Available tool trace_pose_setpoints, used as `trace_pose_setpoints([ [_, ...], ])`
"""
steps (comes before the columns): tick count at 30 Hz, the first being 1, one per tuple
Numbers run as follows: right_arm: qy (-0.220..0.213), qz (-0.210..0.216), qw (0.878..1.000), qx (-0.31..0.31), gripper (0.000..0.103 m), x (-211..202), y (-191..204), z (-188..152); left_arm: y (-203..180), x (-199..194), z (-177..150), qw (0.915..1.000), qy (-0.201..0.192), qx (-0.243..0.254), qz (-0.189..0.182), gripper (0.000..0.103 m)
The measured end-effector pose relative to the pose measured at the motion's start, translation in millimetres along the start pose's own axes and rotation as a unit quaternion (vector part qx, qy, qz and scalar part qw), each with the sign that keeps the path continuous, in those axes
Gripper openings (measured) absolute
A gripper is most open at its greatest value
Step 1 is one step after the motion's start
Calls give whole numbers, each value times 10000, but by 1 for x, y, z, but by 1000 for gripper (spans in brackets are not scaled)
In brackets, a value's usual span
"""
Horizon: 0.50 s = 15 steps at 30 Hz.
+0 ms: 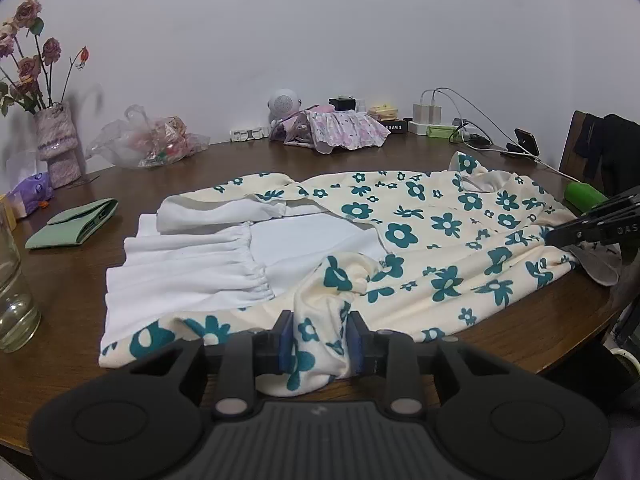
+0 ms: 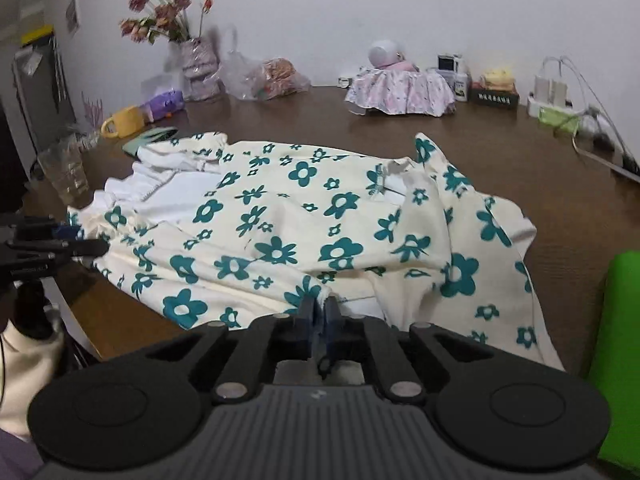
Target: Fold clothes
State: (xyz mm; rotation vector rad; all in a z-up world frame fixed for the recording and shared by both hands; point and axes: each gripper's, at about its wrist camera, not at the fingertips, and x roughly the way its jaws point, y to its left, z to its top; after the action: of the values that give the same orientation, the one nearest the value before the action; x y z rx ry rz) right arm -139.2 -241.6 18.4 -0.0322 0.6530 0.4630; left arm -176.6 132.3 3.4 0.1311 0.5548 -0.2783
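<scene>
Dress (image 1: 440,236): soft cream knit, teal flower print, white gathered skirt panel, spread flat but rumpled across table (image 1: 240,160). Left gripper (image 1: 320,340) at dress's near edge, jaws pinching bunched sleeve fabric. Right gripper (image 2: 320,320) at dress's other near edge, jaws pressed together on thin fold. Table round, dark wood. Beyond dress: vase (image 1: 56,144), floral cloth (image 1: 344,130), chargers, white wall.
</scene>
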Motion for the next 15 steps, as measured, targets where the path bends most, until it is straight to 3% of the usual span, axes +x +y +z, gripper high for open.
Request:
trace_pose_setpoints([
  [2, -137, -66, 9998, -153, 22, -9, 2, 0, 1, -2, 0, 10000, -26, -41, -40, 29],
  [4, -387, -79, 9986, -345, 41, -32, -8, -2, 3, -4, 1, 10000, -41, -63, -61, 31],
  [7, -373, -78, 9960, -807, 50, -59, -23, -12, 4, -4, 2, 9999, -63, -72, -54, 38],
  [10, -138, -171, 9913, -1299, 52, -70, -24, -28, 3, 0, 2, 9999, -65, -94, -47, 41],
  [15, -114, 235, 9865, -1616, 51, -64, -10, -38, 0, 3, 1, 10000, -55, -18, -42, 43],
])
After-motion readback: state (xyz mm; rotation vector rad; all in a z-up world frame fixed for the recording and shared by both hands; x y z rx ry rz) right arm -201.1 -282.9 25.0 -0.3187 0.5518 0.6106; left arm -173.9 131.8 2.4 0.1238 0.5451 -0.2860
